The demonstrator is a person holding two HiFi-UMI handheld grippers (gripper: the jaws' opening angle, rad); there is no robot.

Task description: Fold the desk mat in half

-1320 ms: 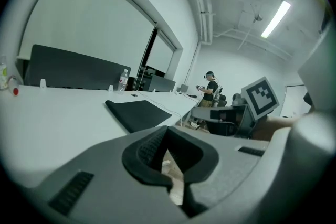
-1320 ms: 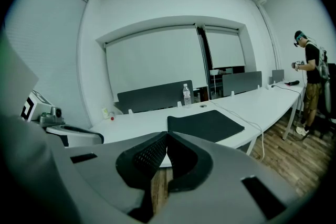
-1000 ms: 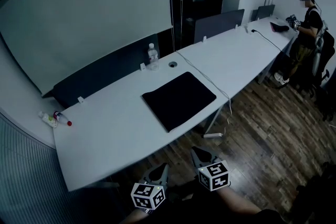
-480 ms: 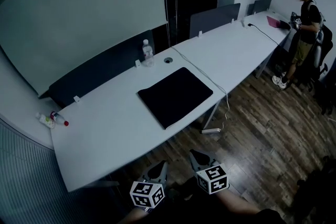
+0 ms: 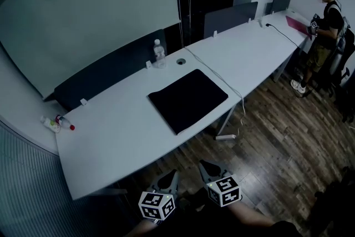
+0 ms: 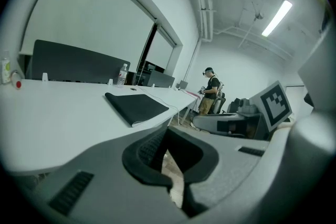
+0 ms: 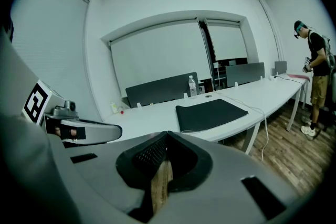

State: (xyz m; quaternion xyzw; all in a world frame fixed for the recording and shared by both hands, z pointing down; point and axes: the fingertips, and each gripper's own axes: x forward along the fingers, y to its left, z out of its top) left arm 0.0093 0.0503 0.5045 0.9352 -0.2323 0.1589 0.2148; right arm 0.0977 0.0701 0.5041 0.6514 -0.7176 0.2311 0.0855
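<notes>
A black desk mat [image 5: 188, 100] lies flat and unfolded on the white desk [image 5: 116, 136], near its front edge. It also shows in the left gripper view as the mat [image 6: 137, 105] and in the right gripper view as the mat [image 7: 210, 113]. Both grippers hang low in front of the desk, well short of the mat and over the wooden floor. My left gripper [image 5: 172, 176] has its jaws together with nothing between them, its tips [image 6: 167, 130] meeting. My right gripper [image 5: 206, 166] is likewise shut and empty, tips [image 7: 167, 134] touching.
A water bottle [image 5: 159, 53] and a cable hole [image 5: 181, 62] lie behind the mat. Small bottles [image 5: 57, 122] sit at the desk's left end. A white cable [image 5: 222, 83] runs past the mat's right side and down to the floor. A person [image 5: 324, 25] stands at the far desk.
The head view has shifted slightly. Both grippers stay low and shut in about the same place. The mat has not moved.
</notes>
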